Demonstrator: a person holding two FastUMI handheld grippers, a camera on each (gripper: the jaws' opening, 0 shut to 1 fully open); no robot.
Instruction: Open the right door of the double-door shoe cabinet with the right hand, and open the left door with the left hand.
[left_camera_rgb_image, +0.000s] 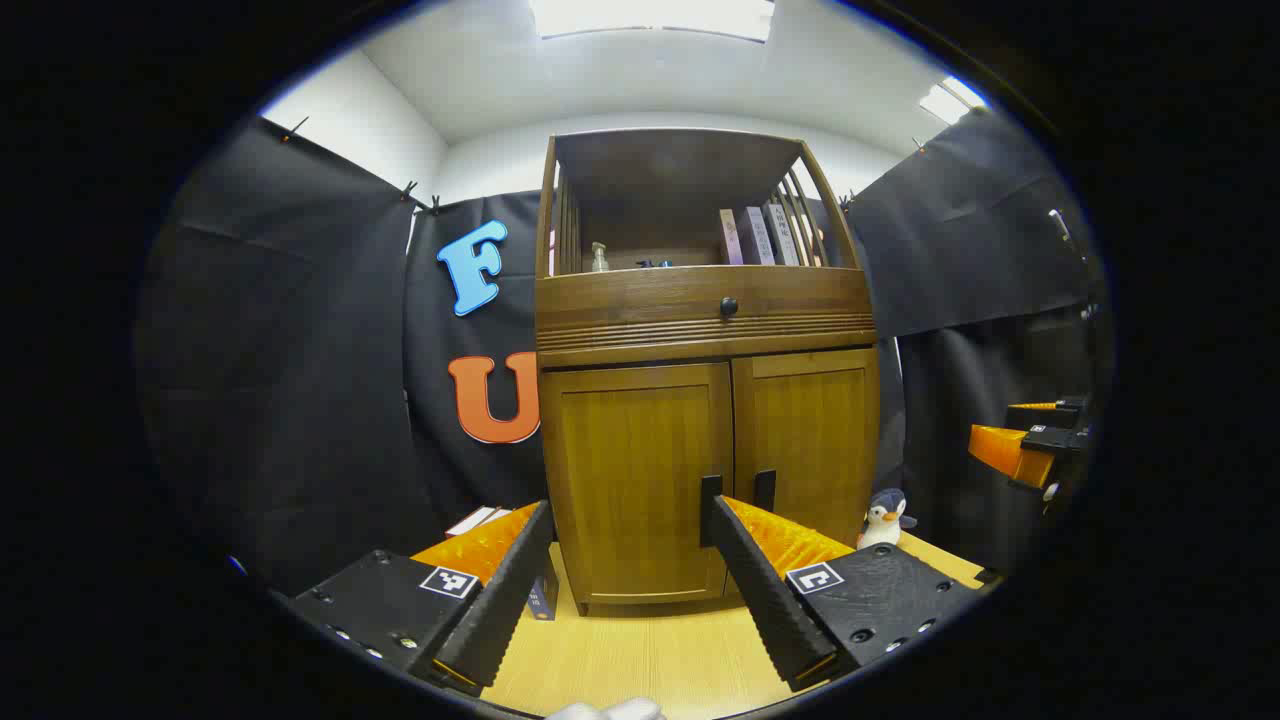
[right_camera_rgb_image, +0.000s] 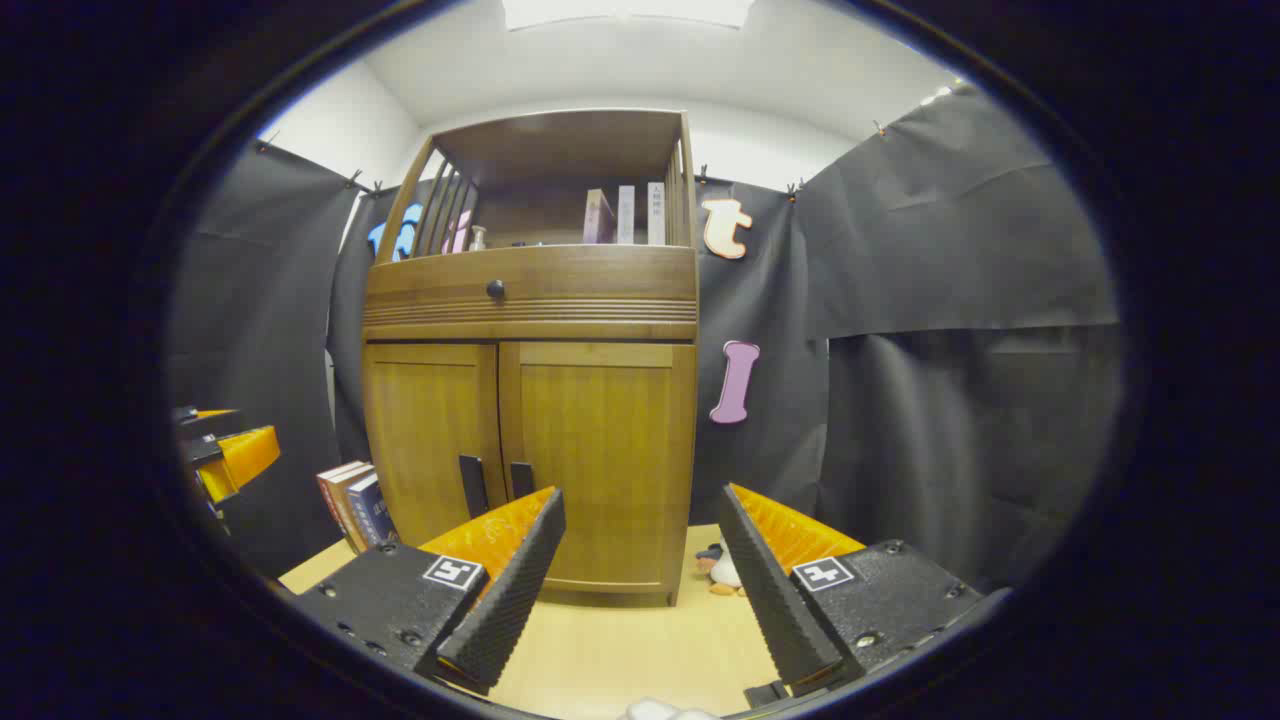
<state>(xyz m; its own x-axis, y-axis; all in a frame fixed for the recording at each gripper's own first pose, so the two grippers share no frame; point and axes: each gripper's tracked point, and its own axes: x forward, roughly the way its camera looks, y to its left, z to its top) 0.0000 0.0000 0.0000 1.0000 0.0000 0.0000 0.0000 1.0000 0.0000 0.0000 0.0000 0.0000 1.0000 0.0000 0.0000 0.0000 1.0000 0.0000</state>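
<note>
Left claw (left_camera_rgb_image: 625, 520) spread, empty, over the bench (left_camera_rgb_image: 650, 650); right claw (right_camera_rgb_image: 640, 510) likewise spread. Ahead, cabinet (right_camera_rgb_image: 530, 400) shut: right door (right_camera_rgb_image: 600, 460), left door (left_camera_rgb_image: 640, 470), their handles (right_camera_rgb_image: 521, 478) meeting at centre. Best pinch each handle squarely, then pull outward.

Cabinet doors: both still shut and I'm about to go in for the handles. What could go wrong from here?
The two door handles sit side by side at the centre seam, so the right gripper could catch the wrong one. Both open grippers converge there; the left gripper may collide with the right. The penguin toy beside the right door and the books by the left door may be knocked.
</note>
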